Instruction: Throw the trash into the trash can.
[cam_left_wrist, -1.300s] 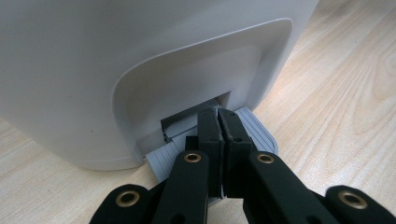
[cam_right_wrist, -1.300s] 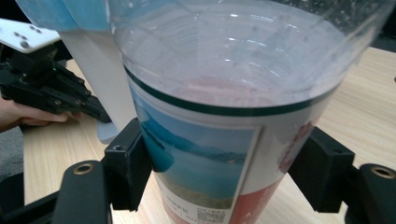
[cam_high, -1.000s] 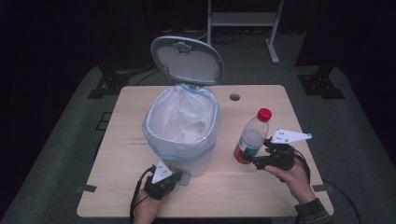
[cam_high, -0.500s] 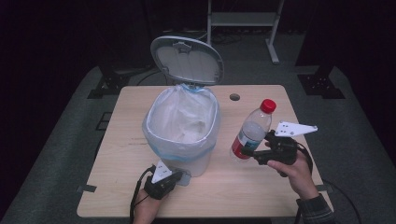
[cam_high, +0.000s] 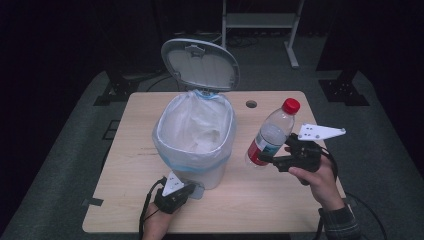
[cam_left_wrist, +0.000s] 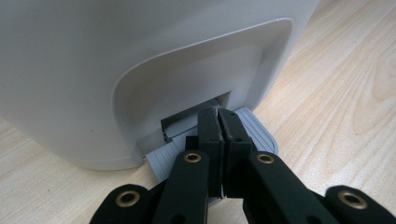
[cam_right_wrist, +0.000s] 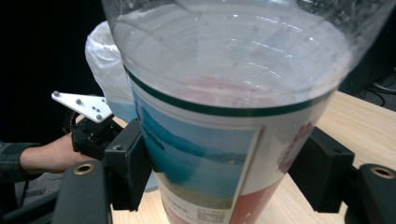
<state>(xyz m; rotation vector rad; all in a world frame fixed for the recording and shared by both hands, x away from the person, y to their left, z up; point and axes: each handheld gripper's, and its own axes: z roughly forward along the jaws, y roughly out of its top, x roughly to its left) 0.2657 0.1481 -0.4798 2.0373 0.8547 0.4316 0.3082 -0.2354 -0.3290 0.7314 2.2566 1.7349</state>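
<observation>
The clear plastic bottle (cam_high: 270, 137) has a red cap and a glossy paper label. It leans above the right half of the pale wooden table (cam_high: 135, 125), and the right tongs (cam_high: 274, 159) pinch its lower part from both sides. The smooth white bin (cam_high: 197, 145), lined with a thin bag, stands open near the front edge. The left tongs (cam_high: 192, 188) are pressed together on its ribbed grey pedal (cam_left_wrist: 254, 130).
</observation>
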